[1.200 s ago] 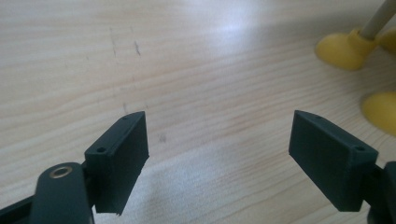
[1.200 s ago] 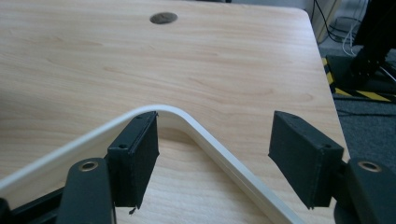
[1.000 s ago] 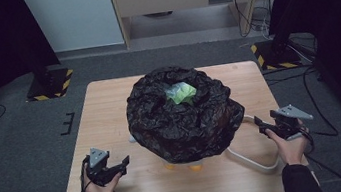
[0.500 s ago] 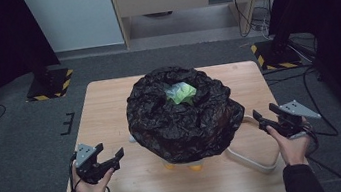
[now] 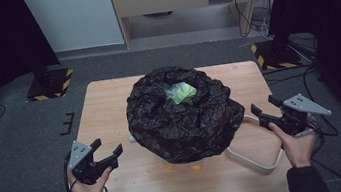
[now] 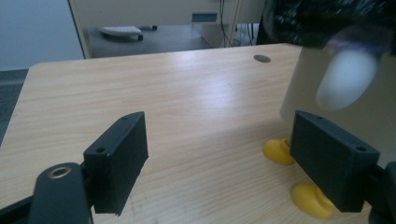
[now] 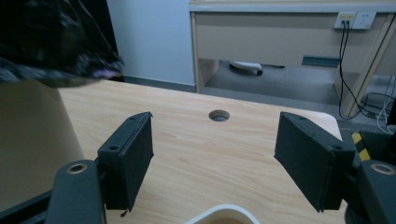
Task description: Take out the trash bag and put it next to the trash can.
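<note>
Black bag [image 5: 183, 112] is already draping over the bin [image 6: 327, 93] mid-surface [image 5: 109, 104], green scrap [image 5: 181, 93] inside. Left hand-held gripper [image 5: 108, 152] is hanging open and empty; right hand-held gripper [image 5: 266, 108], jaws just widening, also holding nothing. Probably rim tidying is remaining.

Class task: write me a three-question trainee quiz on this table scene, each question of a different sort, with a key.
1. True or false: the left gripper grips the black bag.
2. What colour shows in the bag's open top? A red, B green, C blue.
3. Fill in: beside the right gripper, the white ring lies on the ____.

Key:
1. False; both grippers hang open, off the bag, and the right one's fingers have just been opening with nothing between them.
2. B, a green item.
3. Table.
</note>
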{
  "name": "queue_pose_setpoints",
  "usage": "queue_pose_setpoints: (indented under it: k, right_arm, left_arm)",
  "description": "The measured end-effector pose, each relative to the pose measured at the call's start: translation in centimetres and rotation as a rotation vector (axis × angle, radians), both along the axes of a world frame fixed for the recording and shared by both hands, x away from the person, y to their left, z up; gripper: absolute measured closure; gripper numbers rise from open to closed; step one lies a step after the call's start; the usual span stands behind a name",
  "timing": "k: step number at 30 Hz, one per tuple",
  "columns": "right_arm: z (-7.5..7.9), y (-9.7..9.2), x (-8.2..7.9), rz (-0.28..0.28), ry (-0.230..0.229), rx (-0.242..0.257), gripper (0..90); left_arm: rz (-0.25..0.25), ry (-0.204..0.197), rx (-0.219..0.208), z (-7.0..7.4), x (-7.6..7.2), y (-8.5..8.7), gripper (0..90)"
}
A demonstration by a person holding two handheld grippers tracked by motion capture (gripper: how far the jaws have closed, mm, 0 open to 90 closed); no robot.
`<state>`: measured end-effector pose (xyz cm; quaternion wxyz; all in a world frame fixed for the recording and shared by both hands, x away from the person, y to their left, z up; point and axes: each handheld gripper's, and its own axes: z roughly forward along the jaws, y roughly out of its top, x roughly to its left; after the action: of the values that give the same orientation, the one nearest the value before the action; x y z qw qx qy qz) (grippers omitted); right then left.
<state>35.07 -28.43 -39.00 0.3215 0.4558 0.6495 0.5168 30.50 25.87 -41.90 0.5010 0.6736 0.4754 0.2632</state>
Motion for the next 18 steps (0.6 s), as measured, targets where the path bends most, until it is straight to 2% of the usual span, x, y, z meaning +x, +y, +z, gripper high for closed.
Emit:
queue_pose_setpoints:
  k: [7, 9, 18]
  right_arm:
    - [1.3, 0.5, -0.6, 0.012, -0.03, 0.019, 28.2]
    - [1.6, 0.5, -0.7, 0.016, -0.039, 0.021, 28.3]
    - [2.9, 0.5, -1.0, 0.011, -0.072, 0.016, 28.1]
  left_arm:
    - [-0.01, -0.046, -0.023, 1.4, -0.7, -0.5, 18.6]
    - [-0.012, -0.055, -0.018, 1.8, -0.9, -0.5, 18.8]
    - [0.015, -0.109, -0.032, 3.6, -1.1, 0.2, 19.1]
